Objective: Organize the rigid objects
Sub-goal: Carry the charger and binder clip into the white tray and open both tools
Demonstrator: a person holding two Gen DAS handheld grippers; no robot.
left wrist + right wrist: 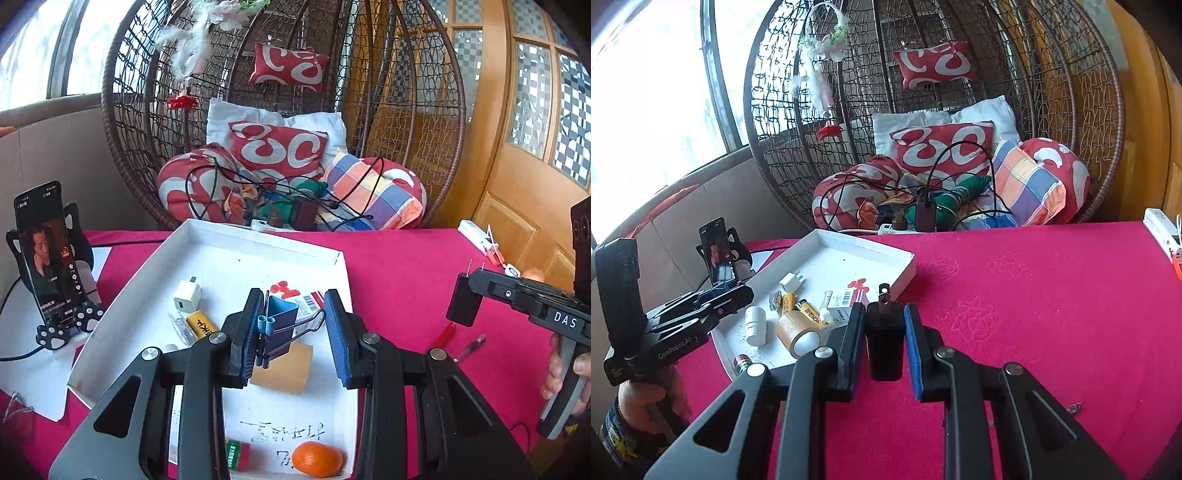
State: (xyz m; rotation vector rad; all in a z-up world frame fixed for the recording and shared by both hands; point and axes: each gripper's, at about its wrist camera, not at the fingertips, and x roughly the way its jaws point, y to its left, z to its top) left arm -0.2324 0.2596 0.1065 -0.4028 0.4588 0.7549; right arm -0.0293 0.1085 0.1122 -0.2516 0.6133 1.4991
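The right gripper [884, 343] pinched a black charger [884, 339] by its stiff flanks; the left gripper [291, 328] apparently clamped a springy binder clip [280, 321] between its fingers.

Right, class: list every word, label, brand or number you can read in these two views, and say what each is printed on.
"DAS": on the right gripper, side of its body.
"GenRobot.AI": on the left gripper, side of its body.
Handwritten characters on the white tray floor: upside down, not readable.
Barcode label on the small box: too small.
Black print on the yellow battery: blurred.
Phone screen text: too small.
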